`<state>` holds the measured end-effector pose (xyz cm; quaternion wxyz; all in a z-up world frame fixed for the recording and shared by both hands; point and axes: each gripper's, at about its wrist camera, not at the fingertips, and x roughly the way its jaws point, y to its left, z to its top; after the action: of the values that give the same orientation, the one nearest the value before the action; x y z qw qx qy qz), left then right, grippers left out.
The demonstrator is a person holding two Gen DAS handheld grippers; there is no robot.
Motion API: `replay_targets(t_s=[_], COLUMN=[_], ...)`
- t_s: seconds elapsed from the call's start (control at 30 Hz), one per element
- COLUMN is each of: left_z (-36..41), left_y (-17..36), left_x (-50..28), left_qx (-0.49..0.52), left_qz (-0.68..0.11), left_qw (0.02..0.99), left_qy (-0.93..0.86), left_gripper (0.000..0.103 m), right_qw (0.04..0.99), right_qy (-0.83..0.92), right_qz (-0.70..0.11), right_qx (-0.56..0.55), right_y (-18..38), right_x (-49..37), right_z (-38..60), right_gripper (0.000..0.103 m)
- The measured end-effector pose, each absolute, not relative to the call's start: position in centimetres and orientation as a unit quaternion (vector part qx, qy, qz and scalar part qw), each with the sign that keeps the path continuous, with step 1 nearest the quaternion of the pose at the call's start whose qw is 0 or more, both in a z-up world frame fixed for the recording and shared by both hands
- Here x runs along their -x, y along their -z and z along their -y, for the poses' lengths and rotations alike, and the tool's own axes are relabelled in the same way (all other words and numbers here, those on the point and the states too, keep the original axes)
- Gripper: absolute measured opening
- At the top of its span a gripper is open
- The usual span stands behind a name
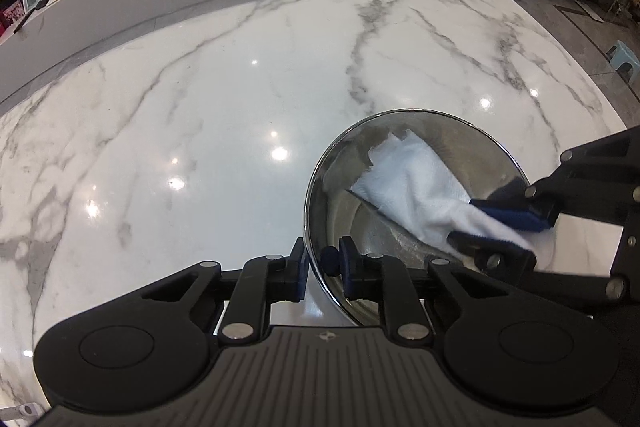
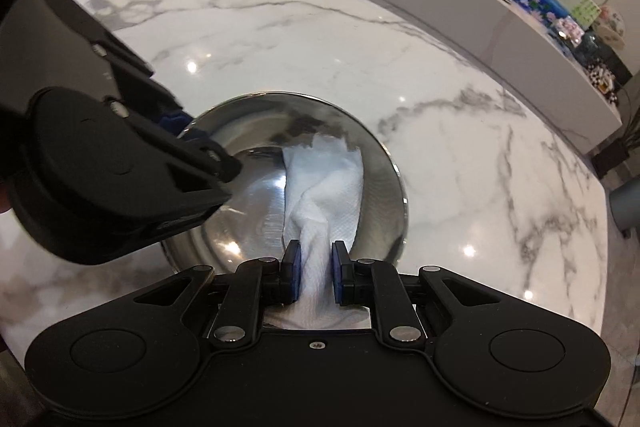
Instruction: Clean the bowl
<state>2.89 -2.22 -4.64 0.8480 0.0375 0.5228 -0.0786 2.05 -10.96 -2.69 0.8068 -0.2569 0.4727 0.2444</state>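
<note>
Here, the left hand-held gripper is pinching the near rim of the steel bowl, its fingers closed on either side of the wall, and the bowl is sitting on the marble bench. The right hand-held gripper is clamping a white paper towel, which is draping down inside the bowl.

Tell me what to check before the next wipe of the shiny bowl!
1. Left tool pinching the bowl rim: ok, one finger inside, one outside.
2. Right tool holding the white cloth: ok, cloth bunched between its fingers.
3. Cloth reaching inside the bowl: ok, it drapes against the inner wall.
4. Bowl sitting flat on the marble table: cannot tell, it looks tilted.
5. Bowl inside clean: cannot tell, reflections hide it.
</note>
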Motion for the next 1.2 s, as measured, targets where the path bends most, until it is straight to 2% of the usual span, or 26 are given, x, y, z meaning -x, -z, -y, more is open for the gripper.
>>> replay_targets(t_s=[0.13, 0.2, 0.33, 0.67, 1.03, 1.2], left_z=[1.5, 1.0, 0.5, 1.1, 1.4, 1.4], left_y=[4.7, 4.7, 5.2, 5.5, 5.5, 5.3], left_x=[-2.9, -2.8, -2.9, -2.7, -3.1, -3.0], left_qx=[-0.004, 0.017, 0.051, 0.048, 0.020, 0.009], left_qz=[-0.530, -0.538, -0.564, -0.565, -0.551, -0.547], left_qw=[0.844, 0.839, 0.818, 0.814, 0.826, 0.829], left_qy=[0.079, 0.080, 0.099, 0.123, 0.116, 0.116], left_gripper=[0.016, 0.023, 0.028, 0.023, 0.019, 0.018], right_qw=[0.806, 0.806, 0.806, 0.805, 0.778, 0.778], right_qy=[-0.243, -0.243, -0.245, -0.254, -0.322, -0.318], right_qz=[-0.474, -0.477, -0.482, -0.484, -0.522, -0.519], right_qx=[0.257, 0.254, 0.241, 0.231, 0.135, 0.158], right_y=[2.9, 3.0, 3.1, 3.1, 3.1, 3.1], right_x=[-2.2, -2.4, -2.7, -2.6, -2.9, -2.5], right_z=[11.1, 11.3, 11.7, 12.0, 12.7, 12.0], right_gripper=[0.013, 0.013, 0.013, 0.013, 0.013, 0.013])
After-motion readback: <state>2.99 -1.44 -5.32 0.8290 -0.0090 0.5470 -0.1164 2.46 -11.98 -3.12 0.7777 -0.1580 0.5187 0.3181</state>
